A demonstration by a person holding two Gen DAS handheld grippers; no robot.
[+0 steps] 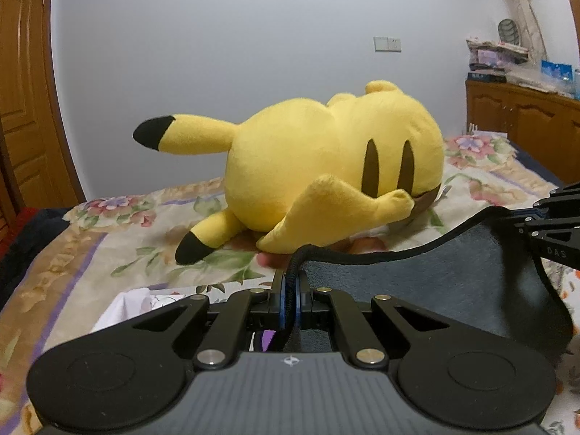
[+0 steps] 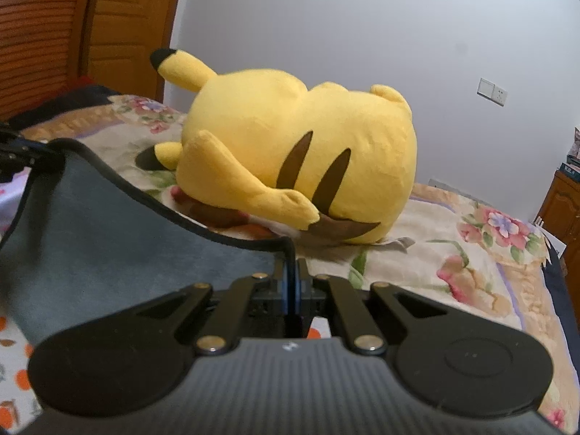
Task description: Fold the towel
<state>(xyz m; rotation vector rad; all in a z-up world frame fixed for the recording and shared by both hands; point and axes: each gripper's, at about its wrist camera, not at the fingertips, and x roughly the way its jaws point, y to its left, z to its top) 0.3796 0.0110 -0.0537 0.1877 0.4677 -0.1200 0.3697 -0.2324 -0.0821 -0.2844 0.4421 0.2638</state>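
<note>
A dark grey-blue towel [image 1: 453, 272] with a black hem hangs stretched between my two grippers above the bed. My left gripper [image 1: 291, 279] is shut on the towel's left corner. My right gripper [image 2: 293, 272] is shut on the other corner of the towel [image 2: 108, 235]. The right gripper also shows at the right edge of the left wrist view [image 1: 554, 232], and the left gripper shows at the left edge of the right wrist view [image 2: 18, 156]. The top hem sags in a curve between them.
A large yellow Pikachu plush [image 1: 326, 166] lies on the floral bedspread [image 1: 72, 253] just beyond the towel. A white cloth [image 1: 127, 308] lies below my left gripper. A wooden door [image 1: 21, 108] stands left, a wooden cabinet [image 1: 525, 119] with clutter right.
</note>
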